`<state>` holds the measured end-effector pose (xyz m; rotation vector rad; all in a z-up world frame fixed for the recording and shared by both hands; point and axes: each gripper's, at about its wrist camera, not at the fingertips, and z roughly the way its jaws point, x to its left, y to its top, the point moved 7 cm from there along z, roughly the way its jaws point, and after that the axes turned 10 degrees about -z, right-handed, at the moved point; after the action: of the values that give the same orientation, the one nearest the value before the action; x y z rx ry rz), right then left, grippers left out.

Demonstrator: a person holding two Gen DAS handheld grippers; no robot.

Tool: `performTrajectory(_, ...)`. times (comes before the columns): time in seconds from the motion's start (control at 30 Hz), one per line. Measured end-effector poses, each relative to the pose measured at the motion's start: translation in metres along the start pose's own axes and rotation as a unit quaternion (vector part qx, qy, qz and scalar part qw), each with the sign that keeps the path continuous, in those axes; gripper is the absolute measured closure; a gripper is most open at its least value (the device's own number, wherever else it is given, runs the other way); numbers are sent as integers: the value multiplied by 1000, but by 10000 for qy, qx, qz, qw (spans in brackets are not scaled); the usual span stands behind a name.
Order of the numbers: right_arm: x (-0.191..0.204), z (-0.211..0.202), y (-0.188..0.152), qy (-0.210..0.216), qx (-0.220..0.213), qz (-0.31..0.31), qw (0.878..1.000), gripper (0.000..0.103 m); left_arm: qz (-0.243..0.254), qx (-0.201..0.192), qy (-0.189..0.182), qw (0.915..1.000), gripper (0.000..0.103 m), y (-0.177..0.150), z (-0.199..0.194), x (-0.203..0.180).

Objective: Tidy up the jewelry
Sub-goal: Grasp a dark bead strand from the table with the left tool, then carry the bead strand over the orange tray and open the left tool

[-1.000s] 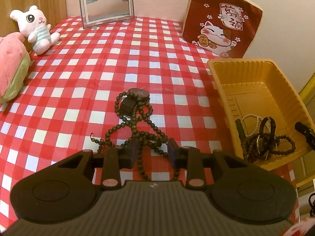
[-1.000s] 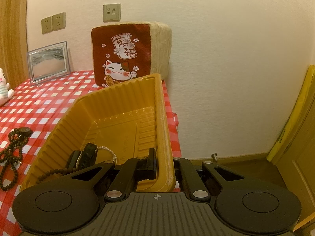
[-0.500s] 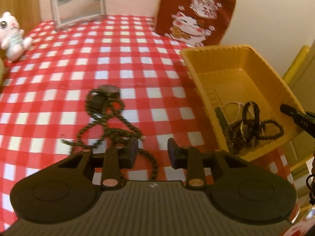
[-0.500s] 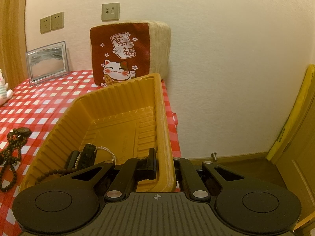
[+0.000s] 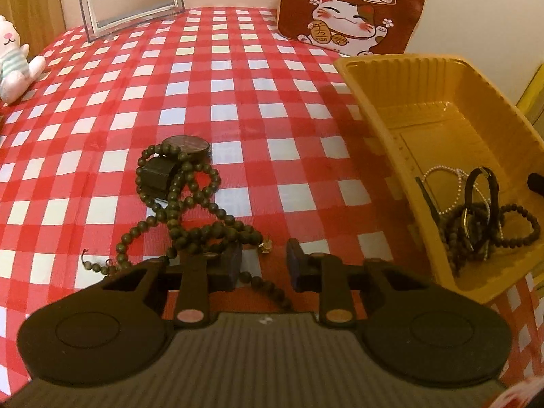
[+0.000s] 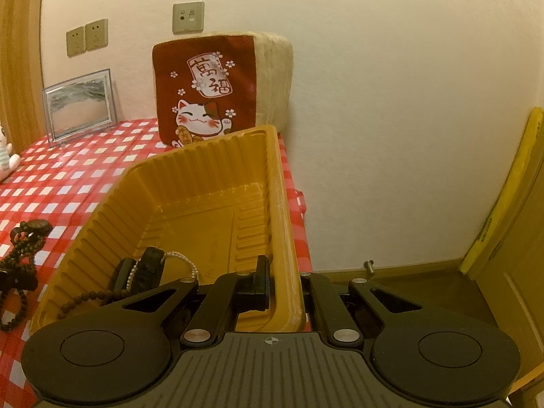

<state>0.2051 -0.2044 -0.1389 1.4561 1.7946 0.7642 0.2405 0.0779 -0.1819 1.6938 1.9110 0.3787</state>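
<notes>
The beads (image 5: 190,200) are spread on the table (image 5: 238,78), 1 strand seemingly between the closing left tongs (image 5: 263,267). The tray (image 6: 210,156) wall is clamped by the right tongs (image 6: 284,284).

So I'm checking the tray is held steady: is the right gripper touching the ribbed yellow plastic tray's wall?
Touching. The right wrist view shows the right gripper clamped on the ribbed yellow plastic tray, one finger flat against its wall inside.
</notes>
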Motion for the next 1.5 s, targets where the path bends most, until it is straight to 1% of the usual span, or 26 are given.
performTrajectory(0.03, 0, 0, 0, 0, 7, 5, 10000, 99, 45, -4, 11, 10000, 86, 0, 1, -2)
performTrajectory(0.07, 0, 0, 0, 0, 13, 10, 10000, 99, 102, -7, 19, 9999, 87, -1, 2, -3)
performTrajectory(0.3, 0, 2, 1, -3, 41, 12, 10000, 99, 68, -59, 51, 9999, 88, 1, 7, -6)
performTrajectory(0.53, -1, 4, 2, 0, 51, 5, 10000, 99, 157, -97, 128, 9997, 96, 0, 8, -8)
performTrajectory(0.9, 0, 5, 3, 8, 41, -12, 10000, 99, 251, -117, 10, 9996, 97, -3, 1, -13)
performTrajectory(1.03, 1, 6, 4, 19, 5, -33, 10000, 99, 242, -201, -162, 9994, 97, 2, -10, -21)
performTrajectory(1.13, 3, 5, 3, 25, -16, -40, 10000, 99, 202, -285, -393, 9986, 97, 7, -23, -32)
performTrajectory(1.27, 4, 3, 3, 39, -37, -37, 10000, 99, 295, -429, -772, 9957, 97, 16, -42, -56)
performTrajectory(1.4, 4, 1, 3, 61, -61, -36, 10000, 99, 355, -456, -1160, 9916, 97, 25, -49, -83)
performTrajectory(1.5, 5, 0, 3, 77, -74, -39, 9999, 99, 476, -457, -1281, 9896, 97, 27, -46, -103)
